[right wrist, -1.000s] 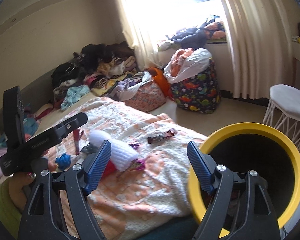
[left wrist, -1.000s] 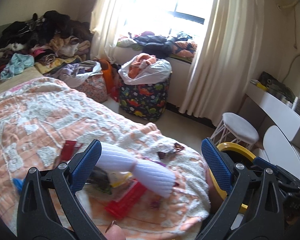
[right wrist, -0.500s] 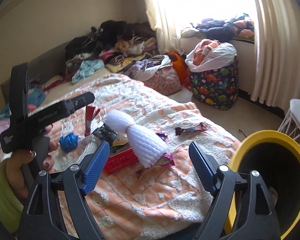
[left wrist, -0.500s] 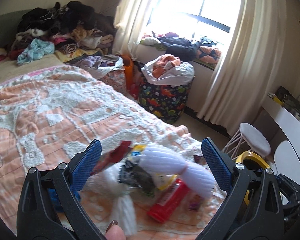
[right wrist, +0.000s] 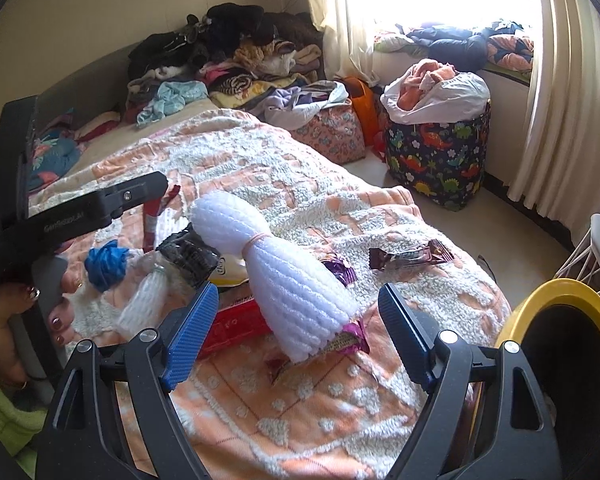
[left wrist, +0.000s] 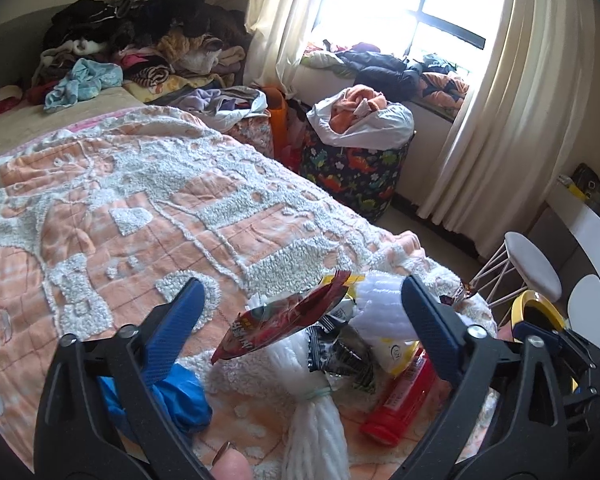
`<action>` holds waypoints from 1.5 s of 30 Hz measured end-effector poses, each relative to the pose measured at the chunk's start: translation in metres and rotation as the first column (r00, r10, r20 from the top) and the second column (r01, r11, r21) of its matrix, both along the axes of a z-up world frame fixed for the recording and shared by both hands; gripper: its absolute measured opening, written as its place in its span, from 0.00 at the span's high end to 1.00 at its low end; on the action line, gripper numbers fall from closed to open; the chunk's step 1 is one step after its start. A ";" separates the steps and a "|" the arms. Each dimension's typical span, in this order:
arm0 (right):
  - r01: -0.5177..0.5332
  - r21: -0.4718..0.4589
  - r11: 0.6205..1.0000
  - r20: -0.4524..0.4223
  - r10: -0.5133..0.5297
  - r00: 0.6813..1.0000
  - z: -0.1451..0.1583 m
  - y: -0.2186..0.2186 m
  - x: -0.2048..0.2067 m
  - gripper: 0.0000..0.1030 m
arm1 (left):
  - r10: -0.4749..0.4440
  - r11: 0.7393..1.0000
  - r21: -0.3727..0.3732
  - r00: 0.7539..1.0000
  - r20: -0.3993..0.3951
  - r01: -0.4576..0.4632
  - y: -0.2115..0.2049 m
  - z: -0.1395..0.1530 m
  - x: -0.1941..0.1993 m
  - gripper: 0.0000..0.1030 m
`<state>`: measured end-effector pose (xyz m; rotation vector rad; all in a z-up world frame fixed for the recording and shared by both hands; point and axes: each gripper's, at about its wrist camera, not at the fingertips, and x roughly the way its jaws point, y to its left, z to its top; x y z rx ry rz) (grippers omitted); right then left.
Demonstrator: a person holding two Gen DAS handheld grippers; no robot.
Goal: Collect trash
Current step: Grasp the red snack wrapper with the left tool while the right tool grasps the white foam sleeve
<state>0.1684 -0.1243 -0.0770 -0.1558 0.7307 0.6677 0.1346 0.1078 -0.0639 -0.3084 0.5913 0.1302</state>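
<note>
A heap of trash lies on the orange and white bedspread (left wrist: 148,216). In the left wrist view a red snack wrapper (left wrist: 280,326), a white foam net sleeve (left wrist: 312,400), a red packet (left wrist: 404,392) and a blue crumpled bag (left wrist: 176,396) sit between and below my open left gripper (left wrist: 300,316). In the right wrist view the white foam sleeve (right wrist: 276,276) lies just ahead of my open right gripper (right wrist: 296,320), with a brown candy wrapper (right wrist: 412,257), purple wrappers (right wrist: 340,272) and the blue bag (right wrist: 106,264) around it. The yellow-rimmed bin (right wrist: 560,360) stands at the right.
A dinosaur-print hamper (right wrist: 440,156) with clothes stands near the window curtain (right wrist: 572,92). Piled clothes (right wrist: 236,56) cover the far bed end. A white stool (left wrist: 532,264) stands beside the bed. The left gripper's body (right wrist: 72,216) crosses the right wrist view at left.
Both grippers have moved left and closer over the bed. The trash heap now sits nearer and more centred between the left fingers; the bin has slid toward the right edge.
</note>
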 end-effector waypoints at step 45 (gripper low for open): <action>0.059 0.150 0.987 0.032 -0.064 0.997 0.037 -0.039 -0.025 0.70 | -0.096 0.993 -0.055 0.985 0.141 0.105 -0.014 0.065 -0.020 0.88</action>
